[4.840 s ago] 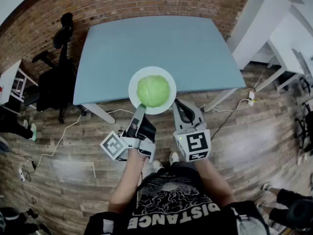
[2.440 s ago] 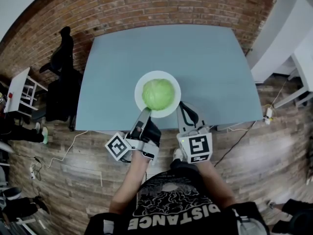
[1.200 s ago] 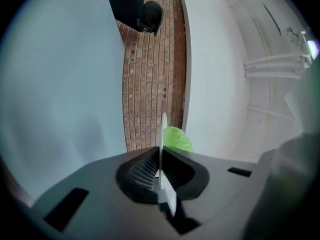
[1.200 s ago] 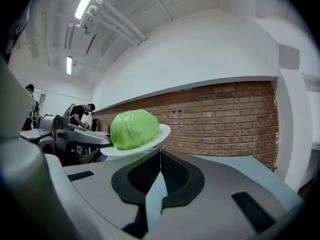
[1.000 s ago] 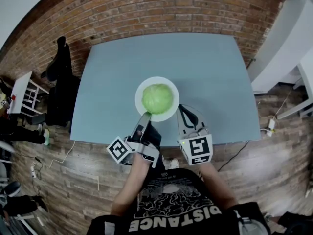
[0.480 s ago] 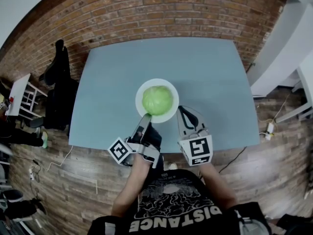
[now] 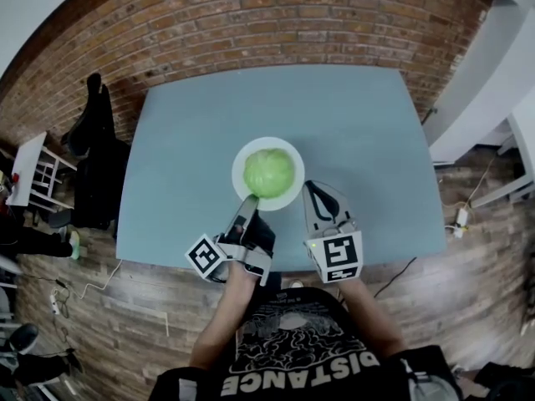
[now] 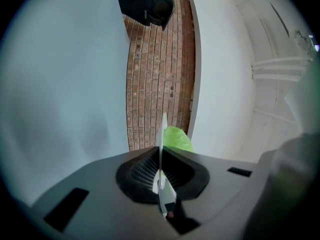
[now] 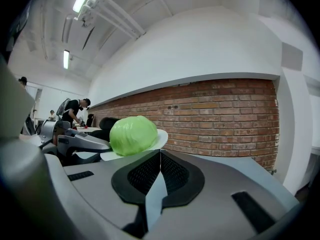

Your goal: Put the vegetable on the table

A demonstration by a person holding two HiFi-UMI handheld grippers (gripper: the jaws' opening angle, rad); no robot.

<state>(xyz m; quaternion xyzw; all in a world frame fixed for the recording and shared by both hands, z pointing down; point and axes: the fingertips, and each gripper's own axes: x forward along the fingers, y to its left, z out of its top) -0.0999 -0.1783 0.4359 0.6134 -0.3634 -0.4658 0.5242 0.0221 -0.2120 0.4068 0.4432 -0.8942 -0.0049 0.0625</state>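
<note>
A round green cabbage [image 7: 269, 172] lies on a white plate [image 7: 287, 151] over the front middle of the blue-grey table [image 7: 359, 124]. My left gripper [image 7: 250, 201] is shut on the plate's near rim. In the left gripper view the plate [image 8: 163, 129] shows edge-on between the shut jaws of the left gripper [image 8: 161, 156], with the cabbage [image 8: 177, 140] behind it. My right gripper [image 7: 312, 188] is shut and holds nothing, just right of the plate. In the right gripper view the cabbage [image 9: 132, 134] and plate [image 9: 159, 136] sit left of the right gripper [image 9: 160, 152]. Whether the plate touches the table I cannot tell.
A brick wall [image 7: 276, 11] runs behind the table. A black office chair [image 7: 96, 157] stands at the table's left side. White desks [image 7: 510, 73] stand to the right. Cables [image 7: 84, 291] lie on the wood floor. A person [image 9: 76, 110] stands in the far background.
The view has moved forward: the plate with the cabbage, once at the table's front edge, now hangs further in over the table. Both grippers stayed shut and moved with it.
</note>
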